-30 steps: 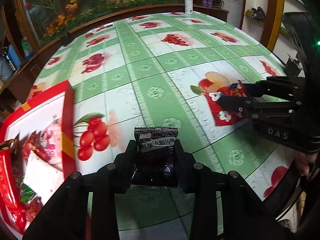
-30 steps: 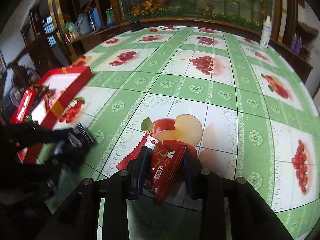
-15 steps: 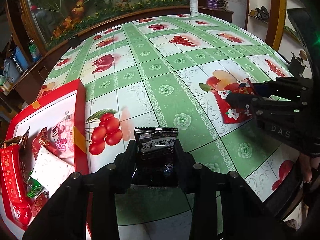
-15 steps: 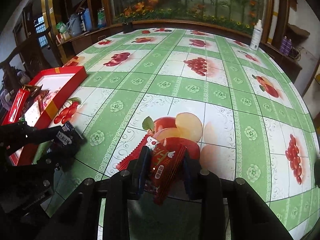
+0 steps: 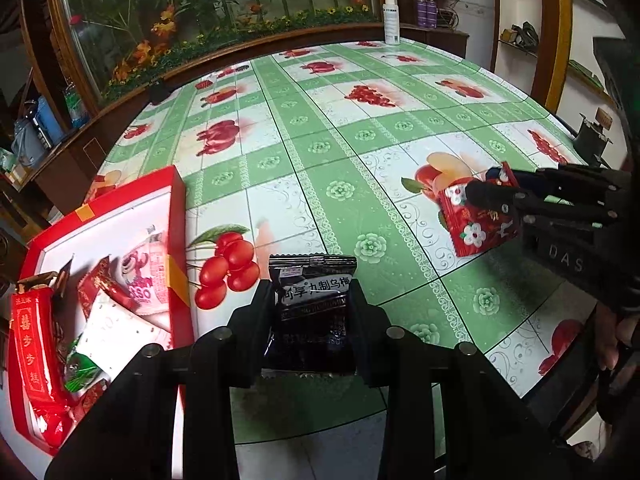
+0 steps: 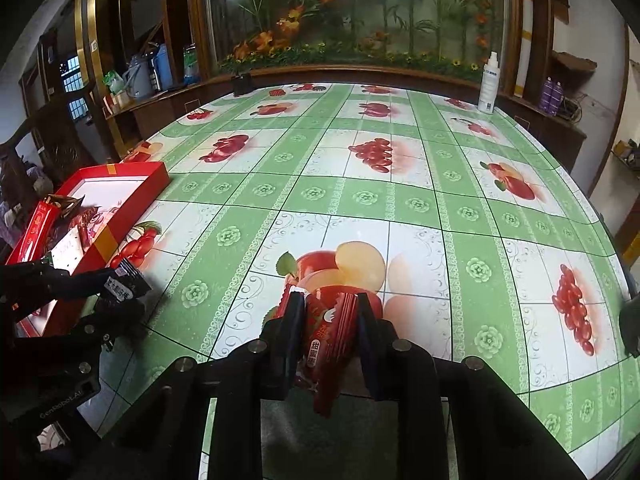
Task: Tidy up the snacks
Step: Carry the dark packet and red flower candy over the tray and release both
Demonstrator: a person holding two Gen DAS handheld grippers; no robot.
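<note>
My left gripper [image 5: 312,296] is shut on a black snack packet [image 5: 310,312] with white Chinese print, held above the table near its front edge. It also shows at the left of the right wrist view [image 6: 124,286]. My right gripper [image 6: 328,312] is shut on a red snack packet [image 6: 328,336], lifted and crumpled between the jaws. The same red packet [image 5: 472,220] shows at the right of the left wrist view. A red box [image 5: 176,200] with a white inside lies at the left and holds several snack packets.
The round table [image 6: 360,196] has a green and white fruit-print cloth. A white spray bottle [image 6: 489,84] stands at its far edge. A small black object [image 6: 242,85] sits at the far rim. Shelves and a flower mural surround the table.
Both grippers have risen with their packets. The left gripper has swung so that more of the red box shows. The red packet has left the cloth.
</note>
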